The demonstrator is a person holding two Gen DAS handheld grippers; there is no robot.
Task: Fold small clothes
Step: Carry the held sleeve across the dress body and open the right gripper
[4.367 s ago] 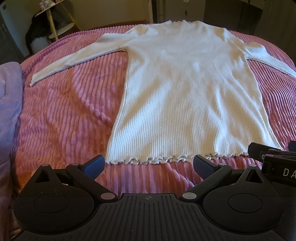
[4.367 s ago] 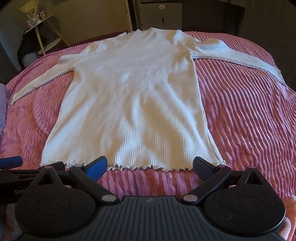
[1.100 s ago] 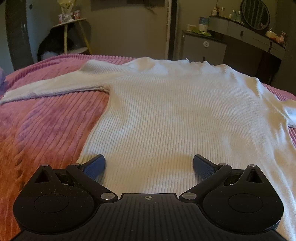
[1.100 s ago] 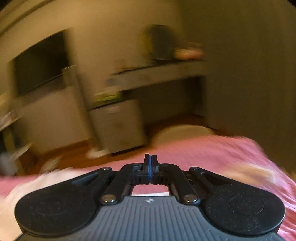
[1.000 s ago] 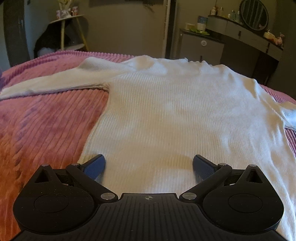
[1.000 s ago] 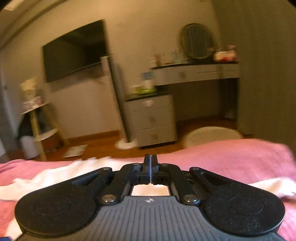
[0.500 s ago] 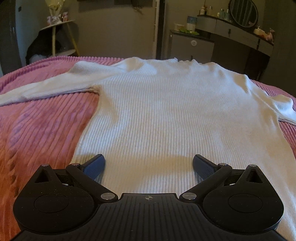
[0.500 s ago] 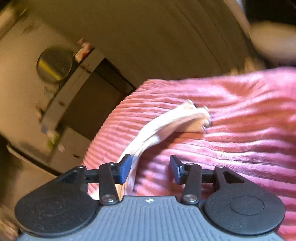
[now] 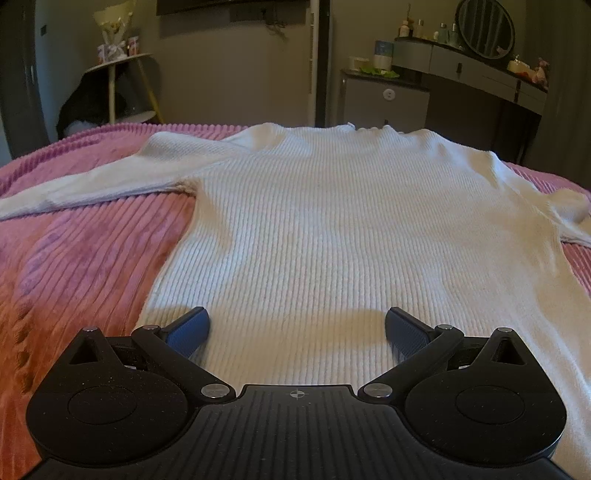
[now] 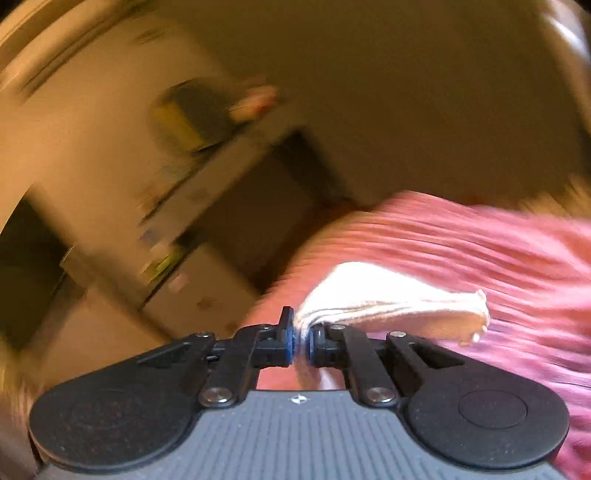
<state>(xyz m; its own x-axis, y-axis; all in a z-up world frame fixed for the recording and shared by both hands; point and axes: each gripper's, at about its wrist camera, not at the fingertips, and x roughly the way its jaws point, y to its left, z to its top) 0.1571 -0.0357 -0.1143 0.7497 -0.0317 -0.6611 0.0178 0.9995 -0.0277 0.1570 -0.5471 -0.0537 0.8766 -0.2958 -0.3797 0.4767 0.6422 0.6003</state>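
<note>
A white ribbed long-sleeved sweater lies flat, front up, on a pink corduroy bedspread. Its left sleeve stretches out to the left. My left gripper is open and hovers low over the sweater's lower body, holding nothing. My right gripper is shut on the sweater's right sleeve near its cuff and holds it lifted off the bedspread. The right wrist view is blurred by motion.
Beyond the bed's far edge stand a grey drawer cabinet, a dressing table with a round mirror and a small wooden side table. A dark doorway sits at the far left.
My right gripper was open around the right sleeve half a second ago; it has closed on it and lifted it. My left gripper has stayed open over the sweater, drifting slightly.
</note>
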